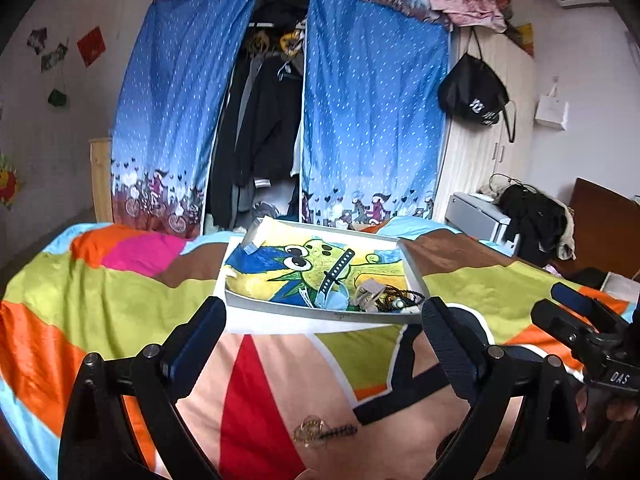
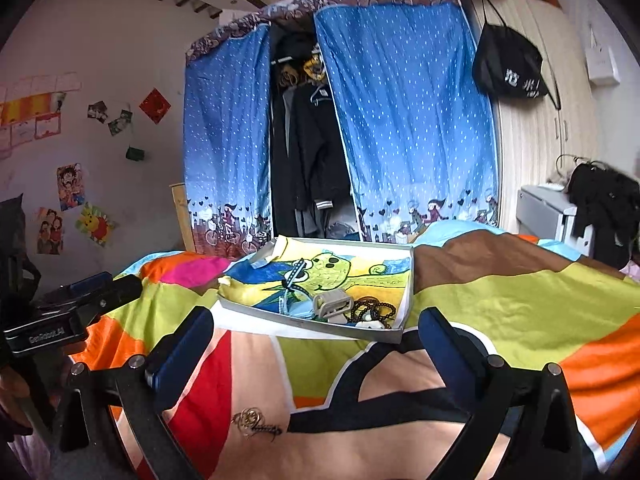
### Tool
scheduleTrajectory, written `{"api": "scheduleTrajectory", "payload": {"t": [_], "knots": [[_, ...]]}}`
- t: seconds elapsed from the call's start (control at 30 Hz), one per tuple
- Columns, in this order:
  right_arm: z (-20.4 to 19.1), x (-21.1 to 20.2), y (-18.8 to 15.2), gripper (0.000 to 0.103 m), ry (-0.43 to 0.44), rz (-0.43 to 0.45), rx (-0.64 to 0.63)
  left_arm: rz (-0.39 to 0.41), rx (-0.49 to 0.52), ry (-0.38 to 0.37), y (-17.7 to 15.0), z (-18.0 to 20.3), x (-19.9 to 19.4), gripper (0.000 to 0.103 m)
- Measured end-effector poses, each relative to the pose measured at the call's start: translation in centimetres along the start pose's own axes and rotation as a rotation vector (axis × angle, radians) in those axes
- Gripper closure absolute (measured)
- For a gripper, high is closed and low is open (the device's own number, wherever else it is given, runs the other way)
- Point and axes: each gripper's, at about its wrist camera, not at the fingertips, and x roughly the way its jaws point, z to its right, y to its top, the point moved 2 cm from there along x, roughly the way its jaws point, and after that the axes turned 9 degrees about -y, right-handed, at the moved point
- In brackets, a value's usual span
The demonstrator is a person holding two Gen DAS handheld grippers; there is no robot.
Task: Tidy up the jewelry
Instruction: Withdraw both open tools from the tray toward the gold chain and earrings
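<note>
Gold chain (image 1: 324, 432) lies on open bedspread (image 1: 120, 300) between wide-open left tool (image 1: 324, 320) and right tool (image 2: 316, 332), short of tray (image 1: 320, 314).

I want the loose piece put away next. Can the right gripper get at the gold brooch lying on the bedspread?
Probably yes. The right gripper is open above the bedspread, and the gold brooch lies bare ahead of it, toward its left finger, apart from the tray. Nothing covers it.

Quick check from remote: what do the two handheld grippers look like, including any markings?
Both are black, angular linkage frames with silver pivot bolts and dark blue ribbed finger pads. Seen from the opposite camera, the right gripper carries white "DAS" lettering, and the left gripper has a white label, partly legible.
</note>
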Motion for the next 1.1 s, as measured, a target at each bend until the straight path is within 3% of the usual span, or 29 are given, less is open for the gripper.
{"api": "scheduleTrajectory", "payload": {"t": [0.23,0.47,0.77,1.1], "knots": [[-1.7,-3.4,-2.0,0.0,0.004,0.019,-0.01,-0.009,-0.036,-0.014,-2.6,0.1,-4.6,0.007],[-3.5,-5.1,-4.6,0.0,0.003,0.002,-0.059,-0.022,-0.006,0.011,-5.4,0.7,-6.9,0.007],[-4.3,-5.0,-8.2,0.0,-0.039,-0.041,-0.06,-0.073,0.004,0.03,-9.2,0.0,-6.8,0.007],[-3.1,-2.9,-11.9,0.0,-0.073,-0.159,-0.022,-0.171,-0.026,0.053,-12.7,-2.4,-4.6,0.007]]}}
